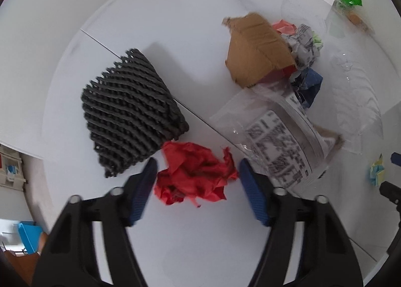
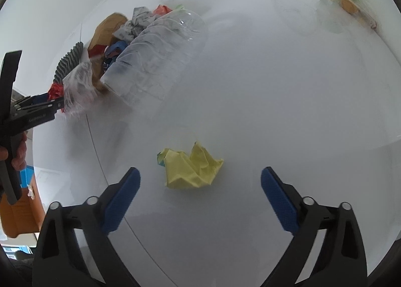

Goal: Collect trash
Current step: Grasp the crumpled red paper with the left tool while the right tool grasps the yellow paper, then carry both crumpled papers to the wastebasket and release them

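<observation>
Black mesh piece (image 1: 132, 114): lies flat on the white table (image 1: 200, 249) at about ten o'clock from the left gripper. It looks set aside rather than part of the pile.

Left gripper (image 1: 198, 169): points steeply down with the red crumpled paper (image 1: 195, 176) between its blue pads. The left pad (image 1: 142, 191) sits right at the paper's edge, the other just beside it. The jaws are part closed but not visibly squeezing the wad, so I would call them released. My guess is they straddle the paper to pinch it next.

Trash pile: torn cardboard (image 1: 255, 51), grey crumpled paper (image 1: 304, 44), a dark blue scrap (image 1: 309, 84) and a printed plastic wrapper (image 1: 280, 146) are bunched together at one to two o'clock. They seem gathered there as the collecting spot.

Clear bottle (image 2: 160, 56): lies on its side against that pile, at eleven o'clock from the right gripper.

Right gripper (image 2: 200, 181): jaws spread wide and empty, aimed down at the table.

Yellow crumpled paper (image 2: 193, 169): rests alone on the table at twelve o'clock between the right fingertips, touching neither. It is probably that hand's target.
</observation>
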Demonstrator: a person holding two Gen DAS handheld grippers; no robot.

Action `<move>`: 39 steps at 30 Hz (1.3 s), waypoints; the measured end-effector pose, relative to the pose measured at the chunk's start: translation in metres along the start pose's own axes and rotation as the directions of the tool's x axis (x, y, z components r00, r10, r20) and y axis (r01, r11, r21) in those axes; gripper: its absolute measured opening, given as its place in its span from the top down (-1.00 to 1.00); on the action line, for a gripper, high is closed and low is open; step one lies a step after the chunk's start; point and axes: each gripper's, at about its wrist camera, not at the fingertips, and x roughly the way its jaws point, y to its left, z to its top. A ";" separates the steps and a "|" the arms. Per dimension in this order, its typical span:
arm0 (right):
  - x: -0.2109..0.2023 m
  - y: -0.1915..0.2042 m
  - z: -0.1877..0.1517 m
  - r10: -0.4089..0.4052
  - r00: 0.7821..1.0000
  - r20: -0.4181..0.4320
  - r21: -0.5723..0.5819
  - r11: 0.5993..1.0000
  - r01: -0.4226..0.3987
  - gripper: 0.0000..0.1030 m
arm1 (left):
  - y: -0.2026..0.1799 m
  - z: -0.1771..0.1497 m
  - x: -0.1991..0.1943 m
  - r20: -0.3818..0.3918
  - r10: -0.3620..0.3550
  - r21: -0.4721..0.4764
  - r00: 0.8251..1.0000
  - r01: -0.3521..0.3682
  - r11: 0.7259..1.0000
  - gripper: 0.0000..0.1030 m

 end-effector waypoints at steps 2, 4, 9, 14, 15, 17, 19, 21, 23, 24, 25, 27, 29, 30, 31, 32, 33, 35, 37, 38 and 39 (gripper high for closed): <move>0.000 0.000 0.001 0.000 1.000 0.005 -0.004 1.000 0.000 -0.77 | 0.000 0.000 0.000 0.000 -0.006 -0.003 1.000 0.006 1.000 -0.06; 0.001 -0.001 0.002 0.005 1.000 0.013 -0.002 1.000 -0.005 -0.72 | 0.002 0.000 -0.001 0.005 -0.012 -0.011 1.000 0.012 1.000 -0.01; 0.003 -0.003 0.002 0.007 1.000 0.016 0.000 1.000 -0.007 -0.63 | 0.004 -0.002 -0.009 0.024 -0.048 -0.029 0.999 0.049 0.998 0.05; 0.005 -0.001 0.002 0.028 0.999 0.024 0.007 1.000 -0.028 -0.57 | 0.005 -0.014 -0.024 0.044 -0.073 -0.066 0.996 0.076 0.995 0.05; 0.006 -0.002 0.001 0.026 0.999 0.024 0.008 1.000 -0.026 -0.55 | 0.006 -0.017 -0.029 0.047 -0.079 -0.081 0.996 0.083 0.993 0.05; 0.011 0.002 0.001 0.022 1.000 0.022 -0.003 1.000 -0.022 -0.37 | 0.006 -0.024 -0.036 0.056 -0.082 -0.093 0.995 0.087 0.992 0.05; 0.015 0.007 0.002 0.005 1.000 0.021 -0.019 1.000 -0.005 -0.33 | 0.008 -0.032 -0.045 0.065 -0.073 -0.110 0.995 0.080 0.991 0.05; 0.016 0.014 0.002 -0.020 0.999 0.025 -0.048 0.999 0.021 -0.26 | 0.011 -0.039 -0.056 0.073 -0.068 -0.137 0.995 0.077 0.988 0.05; 0.017 0.021 0.001 -0.048 0.998 0.030 -0.084 0.995 0.050 -0.11 | 0.018 -0.050 -0.066 0.081 -0.060 -0.168 0.995 0.073 0.983 0.05; 0.017 0.025 0.000 -0.058 0.998 0.033 -0.093 0.994 0.061 -0.08 | 0.021 -0.059 -0.073 0.083 -0.051 -0.182 0.995 0.065 0.981 0.05; 0.017 0.027 -0.001 -0.065 0.997 0.037 -0.103 0.992 0.069 0.01 | 0.024 -0.064 -0.076 0.083 -0.045 -0.192 0.996 0.060 0.979 0.05; 0.015 0.031 -0.002 -0.067 0.997 0.043 -0.116 0.991 0.071 0.04 | 0.034 -0.080 -0.087 0.078 -0.033 -0.229 0.996 0.051 0.972 0.05; 0.012 0.033 -0.003 -0.069 0.996 0.050 -0.125 0.989 0.074 0.06 | 0.048 -0.096 -0.094 0.075 -0.027 -0.269 0.997 0.047 0.962 0.05; 0.010 0.034 -0.003 -0.068 0.996 0.054 -0.128 0.989 0.075 0.06 | 0.056 -0.104 -0.097 0.074 -0.023 -0.288 0.997 0.044 0.957 0.05; 0.007 0.037 -0.004 -0.067 0.996 0.059 -0.133 0.988 0.075 0.06 | 0.064 -0.115 -0.100 0.070 -0.018 -0.307 0.997 0.039 0.951 0.05; 0.002 0.041 -0.004 -0.067 0.995 0.067 -0.138 0.987 0.076 0.06 | 0.073 -0.129 -0.104 0.062 -0.007 -0.326 0.998 0.027 0.945 0.05; -0.005 0.048 -0.005 -0.063 0.995 0.078 -0.149 0.986 0.074 0.06 | 0.078 -0.137 -0.106 0.057 0.000 -0.337 0.998 0.019 0.941 0.05; -0.022 0.069 -0.008 -0.033 0.994 0.101 -0.183 0.982 0.051 0.06 | 0.095 -0.165 -0.114 0.039 0.024 -0.371 0.999 -0.008 0.929 0.05; -0.034 0.094 -0.012 0.009 0.994 0.111 -0.223 0.975 0.016 0.06 | 0.113 -0.191 -0.118 0.024 0.043 -0.404 0.999 -0.029 0.914 0.04; -0.040 0.108 -0.015 0.037 0.993 0.110 -0.247 0.969 -0.009 0.06 | 0.121 -0.201 -0.118 0.016 0.048 -0.419 0.999 -0.037 0.907 0.04; -0.045 0.128 -0.020 0.077 0.992 0.101 -0.279 0.959 -0.046 0.06 | 0.129 -0.212 -0.118 0.005 0.053 -0.435 0.999 -0.045 0.899 0.04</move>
